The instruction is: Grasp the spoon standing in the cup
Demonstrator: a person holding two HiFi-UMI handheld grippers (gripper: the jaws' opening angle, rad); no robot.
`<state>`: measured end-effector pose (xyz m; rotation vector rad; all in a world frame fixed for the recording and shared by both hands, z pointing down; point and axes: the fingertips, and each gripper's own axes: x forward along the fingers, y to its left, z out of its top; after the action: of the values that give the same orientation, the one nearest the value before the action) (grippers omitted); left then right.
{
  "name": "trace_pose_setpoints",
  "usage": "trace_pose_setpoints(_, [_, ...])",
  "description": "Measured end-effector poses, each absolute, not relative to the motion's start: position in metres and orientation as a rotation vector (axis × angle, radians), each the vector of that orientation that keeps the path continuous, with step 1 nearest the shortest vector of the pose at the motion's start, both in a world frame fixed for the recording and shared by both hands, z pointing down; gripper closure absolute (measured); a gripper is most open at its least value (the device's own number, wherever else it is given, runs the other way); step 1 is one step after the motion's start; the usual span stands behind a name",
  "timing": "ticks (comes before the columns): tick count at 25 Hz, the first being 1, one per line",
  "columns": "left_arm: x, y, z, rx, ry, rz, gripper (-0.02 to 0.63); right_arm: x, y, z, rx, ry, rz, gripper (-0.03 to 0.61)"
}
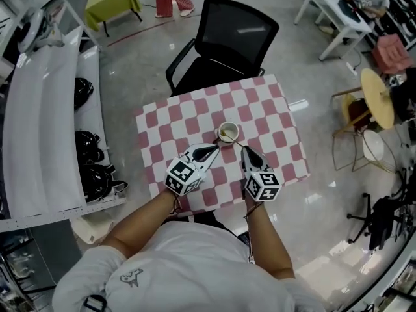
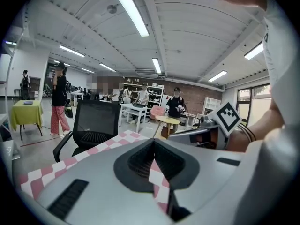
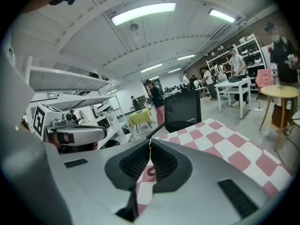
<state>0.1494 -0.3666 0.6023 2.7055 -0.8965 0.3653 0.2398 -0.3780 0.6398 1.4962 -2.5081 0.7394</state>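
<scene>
The thin metal spoon (image 1: 238,145) leaned out of the small pale cup (image 1: 228,132) on the pink-and-white checked tablecloth (image 1: 273,112). Our right gripper (image 1: 247,153) seemingly pinched its handle end. Our left gripper (image 1: 214,147) sat beside the cup, tongs pressed together, empty. We judged the spoon light, stiff and slippery, best held high on the handle.

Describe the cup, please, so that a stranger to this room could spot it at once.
In front of the black office chair stands a small table covered in pink-and-white checks. Near its middle, just beyond the left gripper and right gripper, sits the cup. It is the only vessel there: round, pale, with a thin spoon leaning toward the right gripper.
</scene>
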Motion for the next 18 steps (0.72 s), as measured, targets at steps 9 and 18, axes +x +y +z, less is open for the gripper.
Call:
trace_pose_setpoints(9, [0.128,-0.358,0.567,2.718,-0.945,0.325,0.603,0.221,-0.367,0.587,1.474,-2.597,0.641,0.545])
trace_pose_setpoints(18, [0.1,-0.348,0.555,2.71,-1.007,0.358,0.603,0.2,-0.365,0.575,1.428,-2.651,0.621,0.545])
